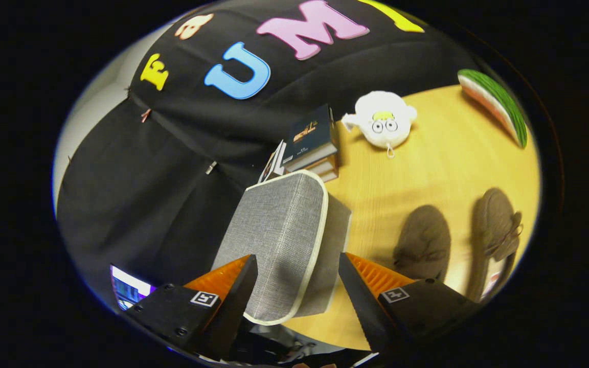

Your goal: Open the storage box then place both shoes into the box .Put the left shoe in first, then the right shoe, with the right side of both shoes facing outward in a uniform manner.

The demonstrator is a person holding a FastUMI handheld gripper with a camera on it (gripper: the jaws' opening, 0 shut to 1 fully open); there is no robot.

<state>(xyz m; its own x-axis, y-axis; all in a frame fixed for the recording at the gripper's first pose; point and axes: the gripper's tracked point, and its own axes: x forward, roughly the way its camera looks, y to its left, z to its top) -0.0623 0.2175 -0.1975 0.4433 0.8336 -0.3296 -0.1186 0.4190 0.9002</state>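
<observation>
Here the storage box (284, 240), grey fabric with a pale trim, stands between the fingers of the gripper (297, 278), its lid (279, 230) looking tilted up on one side, though whether it is partly open or simply seen at an angle is hard to tell. The fingers are spread wide, one on each side of the box's near edge, and neither clearly presses on the fabric, so the gripper seems to have hold of nothing. The likely trouble starts there: the soft lid may slip off a finger and drop shut, or the light box may slide or tip on the wooden table (448, 148) if pushed rather than lifted. Just beyond the box lies a stack of books (311, 143), near enough that a lid swung back could knock against it. Further right sits a white plush toy (382, 120), well apart. To the right of the fingers the two brown shoes (422, 240) (496, 225) lie side by side, and being alike in colour they could be mixed up, spoiling the left-first order or the facing. A watermelon-slice toy (496, 105) lies at the table's far right
</observation>
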